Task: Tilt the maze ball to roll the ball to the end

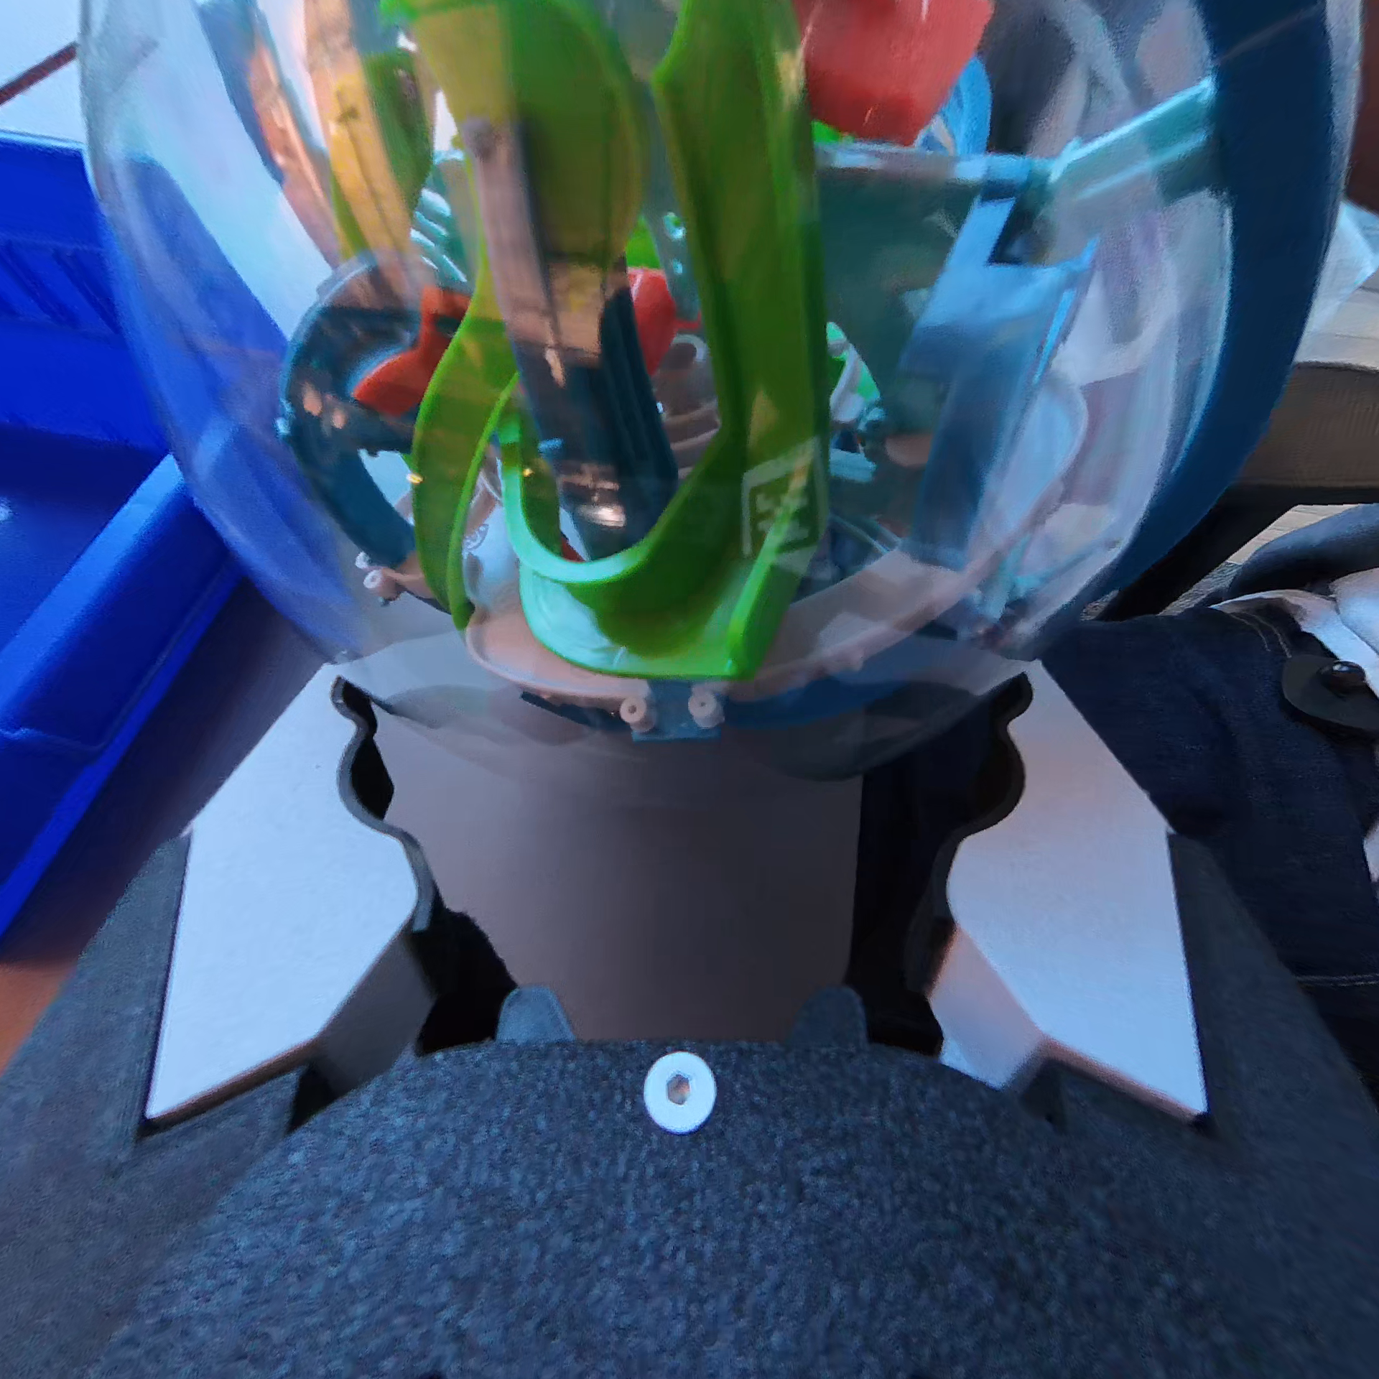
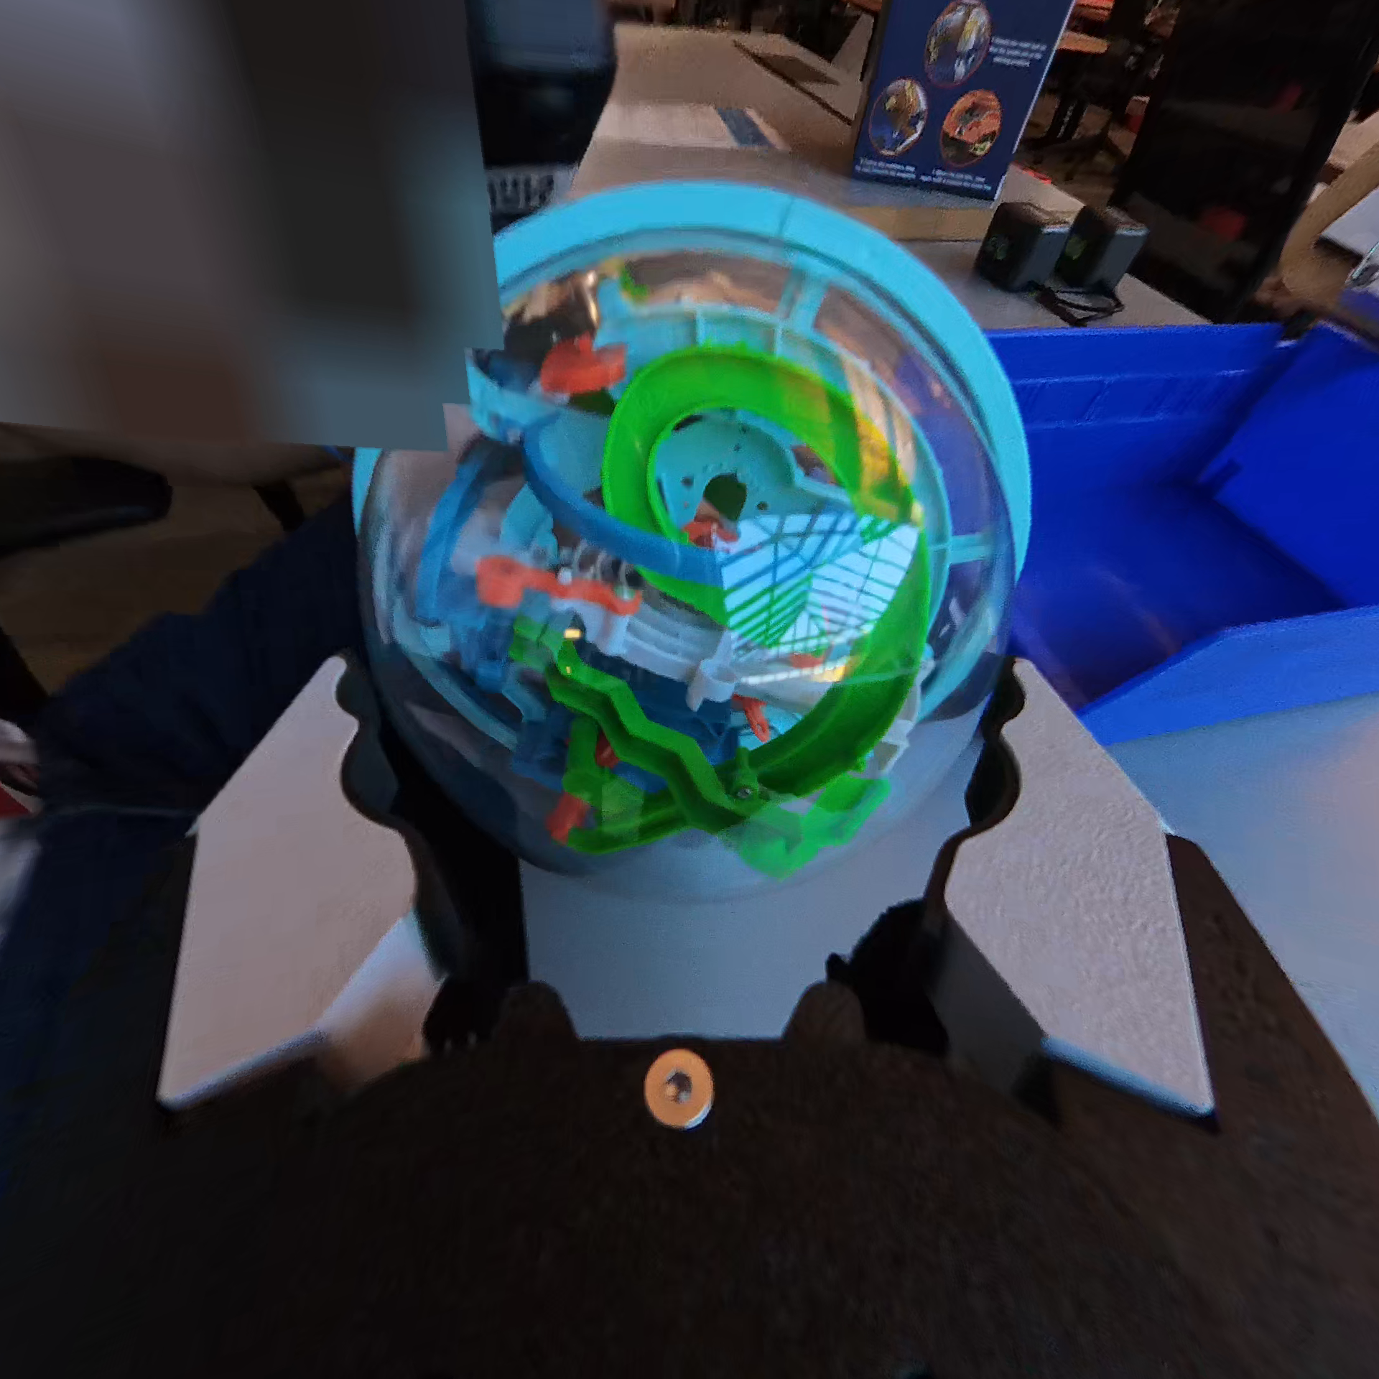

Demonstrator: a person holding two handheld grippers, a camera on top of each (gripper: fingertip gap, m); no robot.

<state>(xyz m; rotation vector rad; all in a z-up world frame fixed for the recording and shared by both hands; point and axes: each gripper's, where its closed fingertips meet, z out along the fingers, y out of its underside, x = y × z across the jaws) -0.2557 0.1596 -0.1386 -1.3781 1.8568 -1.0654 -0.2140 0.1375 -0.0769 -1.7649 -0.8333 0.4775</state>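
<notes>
**Operator:** Currently, what holds the maze ball [image 2: 683, 537]?

**Technician:** Both tools. The left gripper [image 1: 683, 716] has its jaws spread wide, one against each side of the lower shell. The right gripper [image 2: 675, 716] is spread likewise, cradling the sphere between its fingertips. Neither is clenched tight; each is open to the width of the sphere and bears on it. Judgement: two opposed cradles allow controlled tilting about any axis without the shell slipping.

**Operator:** Where is the sphere?

**Technician:** Lifted, between the two grippers, with the table surface [image 2: 671, 962] showing beneath it in the right wrist view. The green track [image 2: 761, 463] spirals round the core; a blue band [image 2: 746, 224] circles the shell.

**Operator:** And the small ball inside?

**Technician:** Cannot be located; the tracks are blurred and overlap.

**Operator:** Surroundings?

**Technician:** A blue bin [image 2: 1194, 463] stands just beside the sphere. A printed box [image 2: 955, 97] and two small dark devices [image 2: 1059, 246] sit farther back. A person's dark denim sleeve [image 1: 1194, 746] lies near the left gripper.

**Operator:** Obstructions?

**Technician:** The bin wall is the nearest; a wide tilt toward it risks contact.
</notes>
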